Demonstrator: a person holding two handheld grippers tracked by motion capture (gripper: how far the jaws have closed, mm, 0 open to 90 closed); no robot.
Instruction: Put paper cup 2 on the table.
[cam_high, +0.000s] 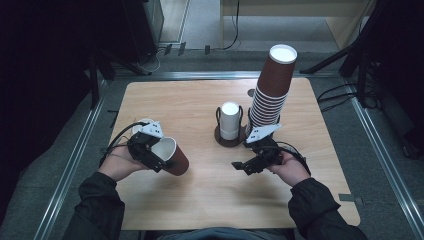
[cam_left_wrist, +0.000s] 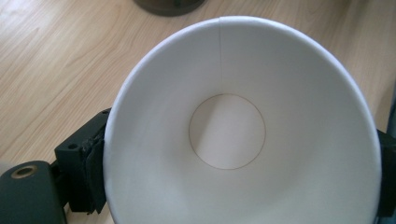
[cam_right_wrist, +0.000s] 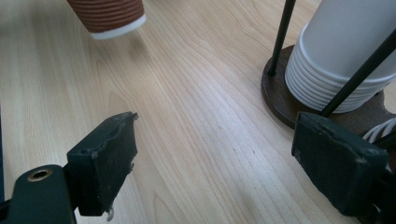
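Note:
My left gripper (cam_high: 159, 153) is shut on a brown paper cup (cam_high: 178, 163) with a white inside, held tilted above the table's left side. In the left gripper view the cup's mouth (cam_left_wrist: 233, 121) faces the camera, with a black jaw pressed against each side of its rim. My right gripper (cam_high: 243, 167) is open with nothing in it, low over the table, pointing left. Its jaws (cam_right_wrist: 219, 163) stand wide apart. A ribbed brown cup end (cam_right_wrist: 112, 16) with a white edge hangs ahead of them.
A tall stack of brown cups (cam_high: 270, 95) stands just behind my right hand. A stack of white cups (cam_high: 230, 121) (cam_right_wrist: 336, 60) sits in a dark round wire holder (cam_right_wrist: 280, 98) at mid table. The wooden table (cam_high: 210, 200) is bare in front.

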